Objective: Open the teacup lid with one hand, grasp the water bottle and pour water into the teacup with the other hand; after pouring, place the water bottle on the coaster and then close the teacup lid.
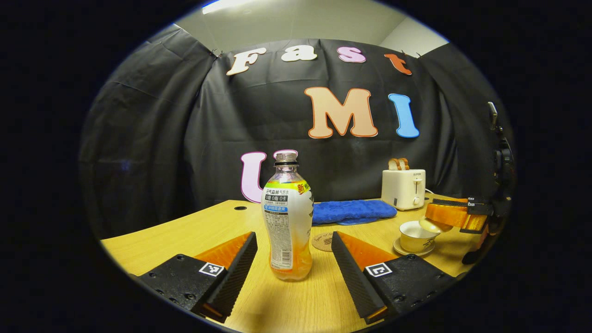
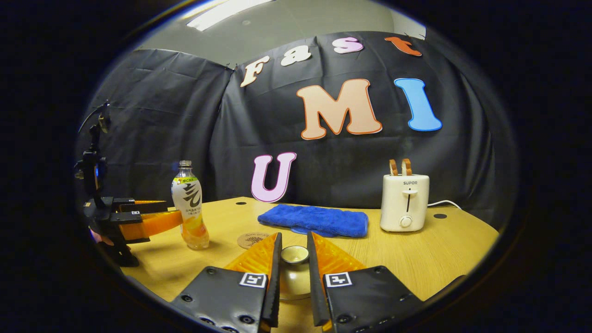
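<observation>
A plastic water bottle [image 1: 286, 217] with a little orange drink in it stands uncapped and upright on the wooden table. My left gripper [image 1: 293, 238] is open, one finger on each side of the bottle and neither touching it. To the right, the pale teacup [image 1: 415, 236] sits uncovered on its saucer. Just above its rim my right gripper [image 1: 434, 222] holds the lid [image 1: 432, 226]. In the right gripper view my right gripper [image 2: 293, 256] is shut on the lid's knob [image 2: 294, 254]. Off to the left there, the left gripper [image 2: 173, 216] reaches the bottle [image 2: 188, 208]. A round cork coaster [image 1: 322, 242] lies behind the bottle.
A folded blue cloth [image 1: 351, 211] lies at the back of the table [image 1: 185, 231]. To its right a white toaster [image 1: 403, 188] holds two bread slices. In the right gripper view the toaster [image 2: 404, 203] has a cable running off to the right.
</observation>
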A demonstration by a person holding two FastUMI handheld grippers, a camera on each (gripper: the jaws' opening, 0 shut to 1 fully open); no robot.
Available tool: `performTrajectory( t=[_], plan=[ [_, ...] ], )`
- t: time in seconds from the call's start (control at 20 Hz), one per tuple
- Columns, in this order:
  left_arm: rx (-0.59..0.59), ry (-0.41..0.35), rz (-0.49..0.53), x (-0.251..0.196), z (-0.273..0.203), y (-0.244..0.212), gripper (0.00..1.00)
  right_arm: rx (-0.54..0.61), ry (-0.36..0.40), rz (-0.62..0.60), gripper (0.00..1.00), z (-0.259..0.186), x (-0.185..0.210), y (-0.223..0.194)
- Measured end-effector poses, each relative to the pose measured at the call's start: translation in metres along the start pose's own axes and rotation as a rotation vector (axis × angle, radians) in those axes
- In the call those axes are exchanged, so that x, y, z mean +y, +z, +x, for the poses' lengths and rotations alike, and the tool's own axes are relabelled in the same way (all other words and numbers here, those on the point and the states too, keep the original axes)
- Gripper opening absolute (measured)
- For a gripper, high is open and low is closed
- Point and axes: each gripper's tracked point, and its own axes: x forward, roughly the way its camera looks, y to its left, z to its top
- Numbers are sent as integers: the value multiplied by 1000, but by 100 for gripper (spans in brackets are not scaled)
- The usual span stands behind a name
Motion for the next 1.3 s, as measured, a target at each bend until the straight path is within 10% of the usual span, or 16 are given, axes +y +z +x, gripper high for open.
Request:
performTrajectory(
  t=[1.3],
  plan=[
    [166, 3, 88, 9, 64, -26, 90, -11, -174, -7, 31, -50, -61, 4]
  ],
)
